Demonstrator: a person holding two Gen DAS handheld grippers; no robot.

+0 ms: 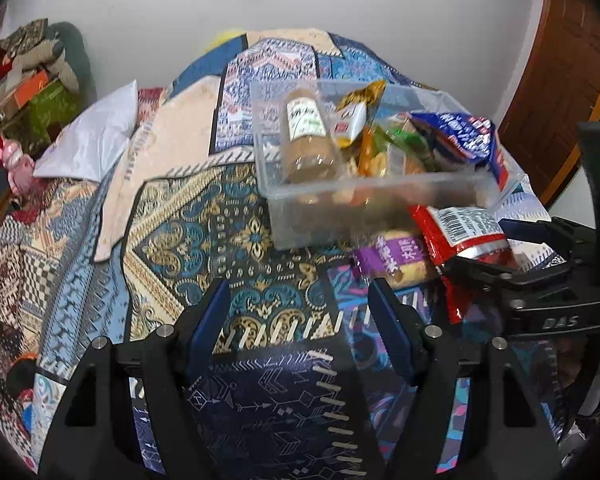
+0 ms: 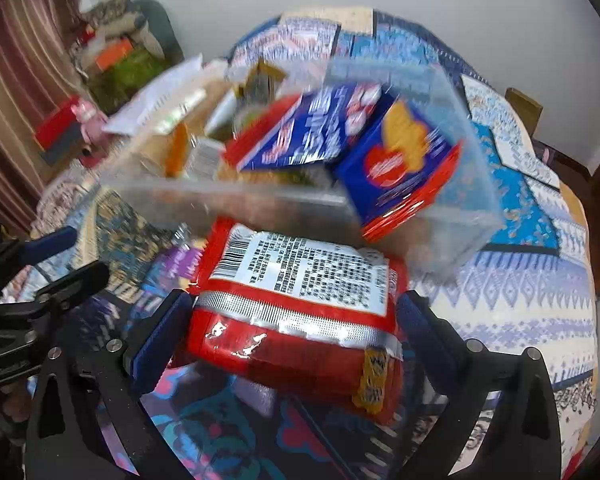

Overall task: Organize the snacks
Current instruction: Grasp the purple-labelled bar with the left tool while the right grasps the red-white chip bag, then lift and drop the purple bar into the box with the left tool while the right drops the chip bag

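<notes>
Glossy red packet (image 2: 296, 320) (foil seam), clear plastic bin (image 1: 364, 192)

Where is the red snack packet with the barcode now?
The red snack packet is held between the right gripper's jaws, just in front of the clear plastic bin, above the patterned cloth.

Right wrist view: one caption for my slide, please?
Right tongs grip a red snack packet before the clear bin.
</notes>
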